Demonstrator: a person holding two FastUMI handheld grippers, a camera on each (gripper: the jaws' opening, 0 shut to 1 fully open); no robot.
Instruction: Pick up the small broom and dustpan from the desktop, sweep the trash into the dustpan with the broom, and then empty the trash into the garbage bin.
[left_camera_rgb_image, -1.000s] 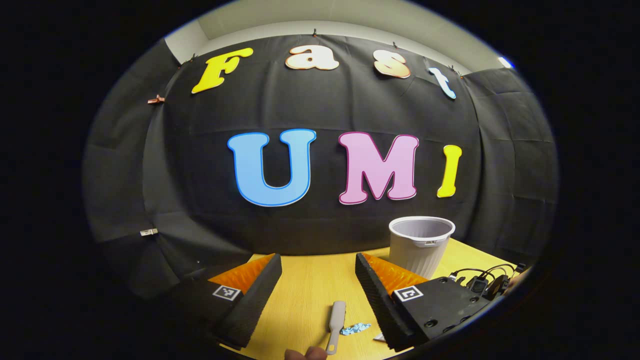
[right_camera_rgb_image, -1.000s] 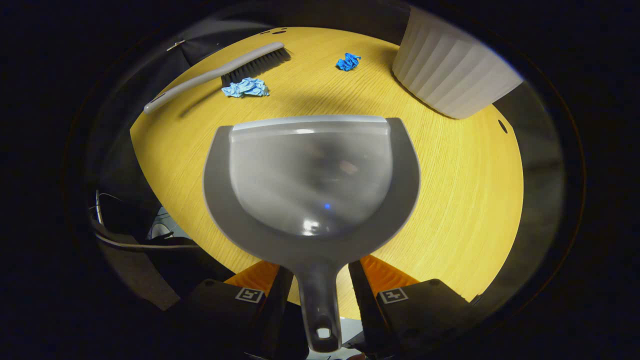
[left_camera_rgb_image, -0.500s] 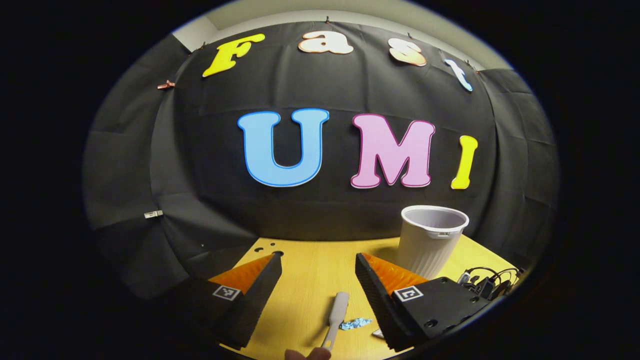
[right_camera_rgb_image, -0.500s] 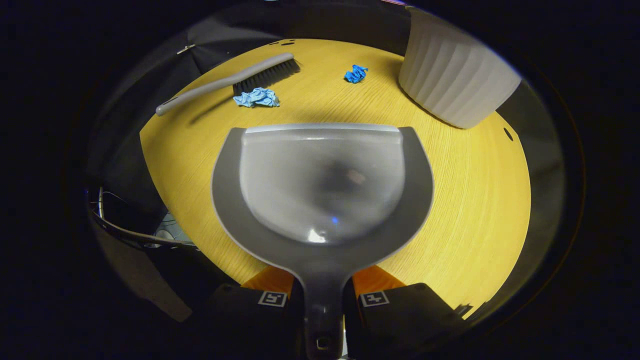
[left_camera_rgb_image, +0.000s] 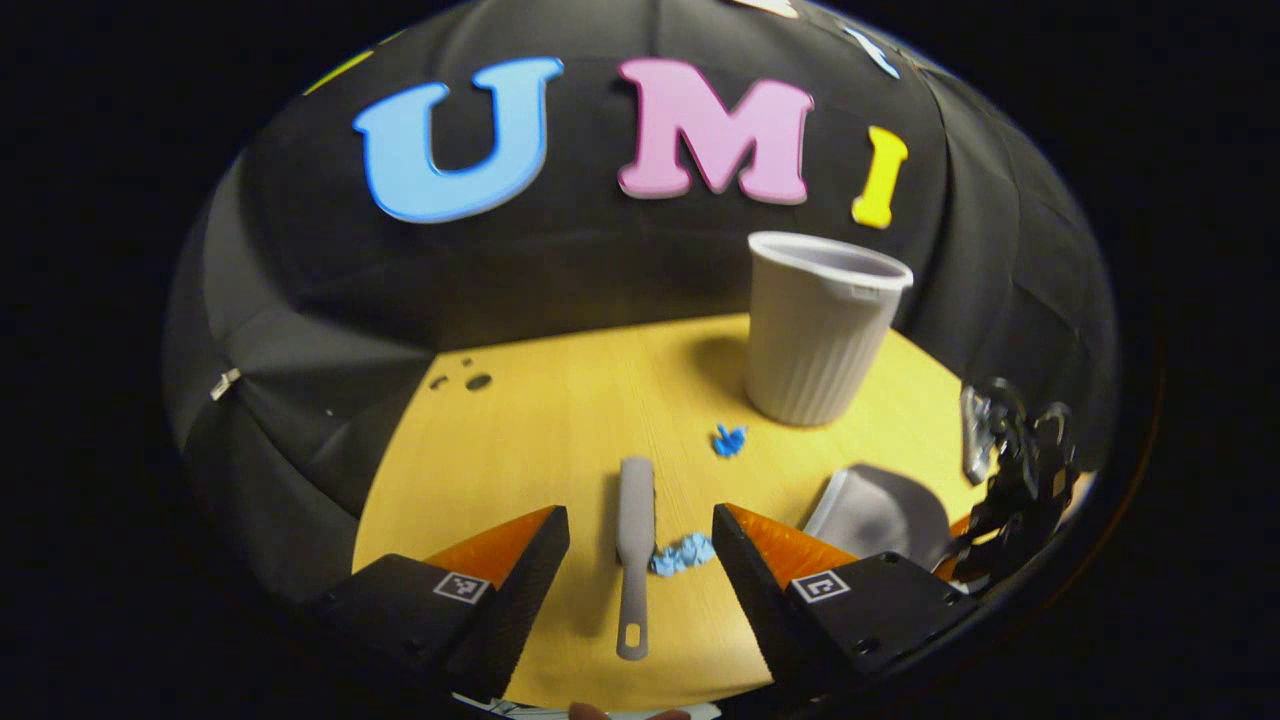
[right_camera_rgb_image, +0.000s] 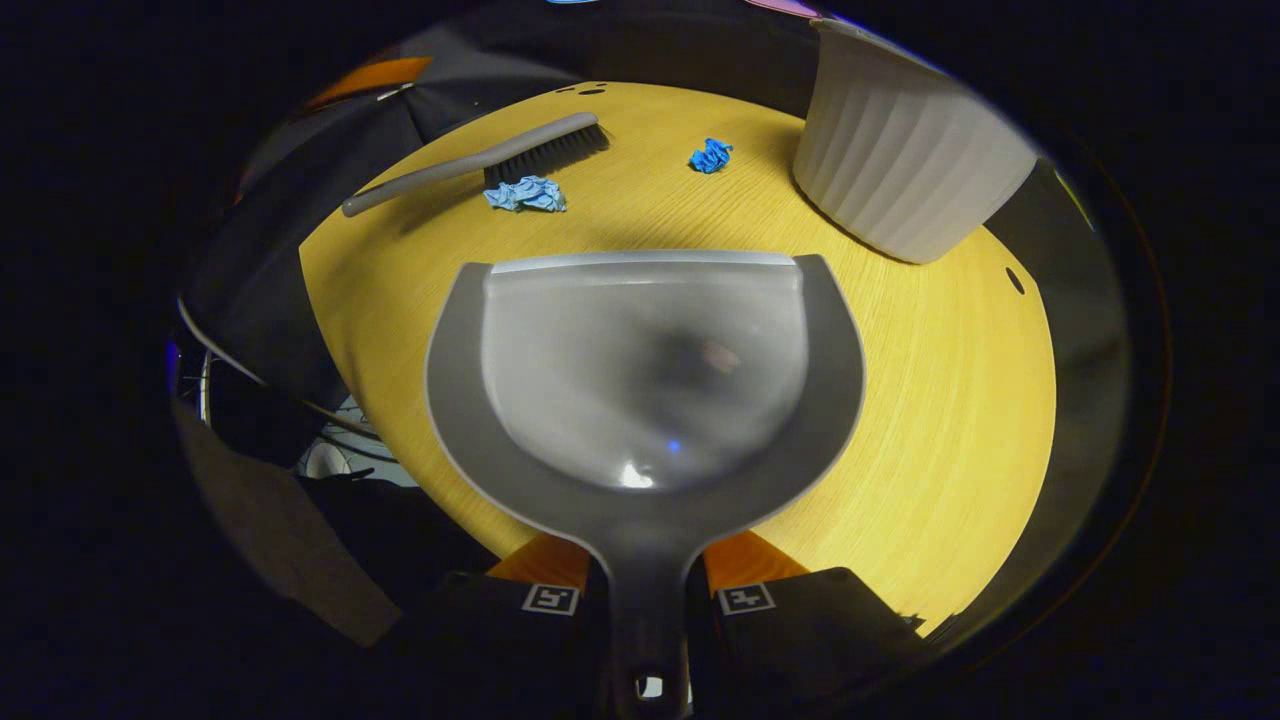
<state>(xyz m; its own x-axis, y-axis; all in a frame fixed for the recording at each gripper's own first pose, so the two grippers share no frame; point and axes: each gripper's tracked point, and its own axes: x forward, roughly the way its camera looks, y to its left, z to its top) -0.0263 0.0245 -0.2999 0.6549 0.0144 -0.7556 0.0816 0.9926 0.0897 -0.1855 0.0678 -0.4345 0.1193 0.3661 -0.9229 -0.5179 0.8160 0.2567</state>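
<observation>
Right claw apparently clamps the dustpan handle; open left claw should descend squarely astride the broom.

Your left gripper hangs above the table, tipped down and forward, its two fingers spread wide with nothing between them. Your right gripper is held low and level, both fingers pressed tight against the dustpan handle.

The left gripper hangs over the yellow worktop, jaws spread wide either side of the small broom; a crumpled blue scrap touches its bristles.
</observation>
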